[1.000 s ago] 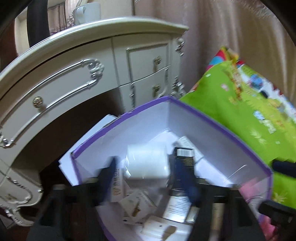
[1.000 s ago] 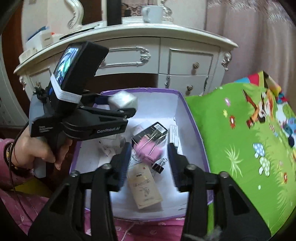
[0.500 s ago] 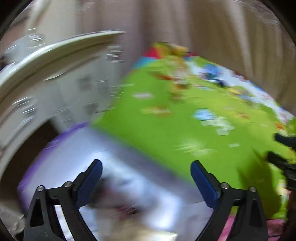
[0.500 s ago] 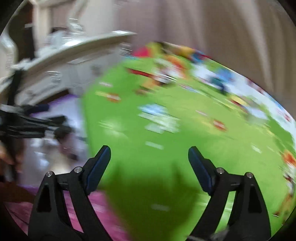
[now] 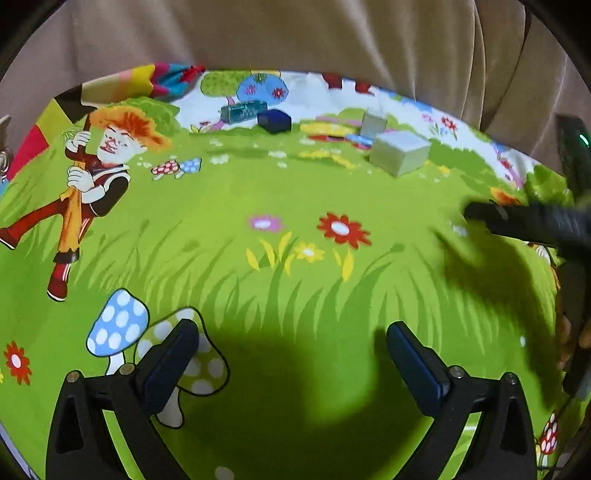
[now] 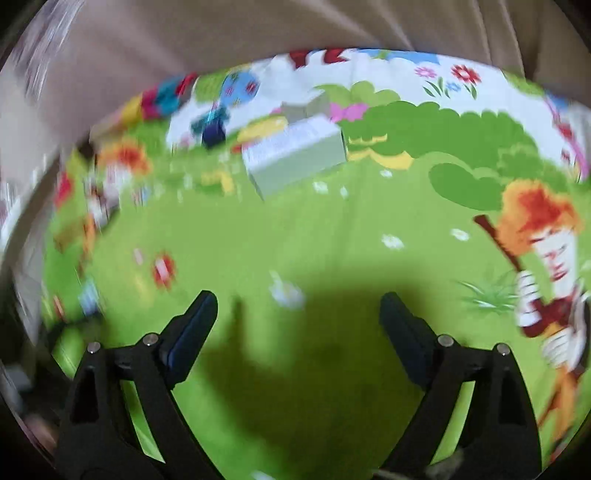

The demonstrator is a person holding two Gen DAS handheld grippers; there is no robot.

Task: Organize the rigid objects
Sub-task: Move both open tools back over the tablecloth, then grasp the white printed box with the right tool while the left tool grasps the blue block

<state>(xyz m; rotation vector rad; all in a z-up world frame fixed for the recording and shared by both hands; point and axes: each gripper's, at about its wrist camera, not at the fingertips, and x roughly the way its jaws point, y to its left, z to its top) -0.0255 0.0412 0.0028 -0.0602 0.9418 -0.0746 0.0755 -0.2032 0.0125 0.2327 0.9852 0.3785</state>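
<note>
My left gripper (image 5: 291, 343) hangs open over the green play mat (image 5: 295, 229), nothing between its blue pads. At the mat's far side lie a pale grey-green box (image 5: 400, 152), a smaller grey box (image 5: 373, 124), a dark blue box (image 5: 274, 121) and a teal box (image 5: 243, 110). A dark finger (image 5: 524, 221) of the right gripper reaches in from the right edge. In the blurred right wrist view, my right gripper (image 6: 299, 314) has its jaws opening with nothing between them, above the mat (image 6: 332, 236). The pale box (image 6: 295, 155) and dark blue box (image 6: 214, 134) lie beyond it.
A beige curtain (image 5: 295, 33) hangs behind the mat's far edge. Cartoon figures, mushrooms and flowers are printed flat on the mat. Both grippers cast dark shadows on the green under them.
Both grippers swung away from the purple storage box to the green mat. Both sets of jaws widened. The white cube seen between the left jaws is no longer there.
</note>
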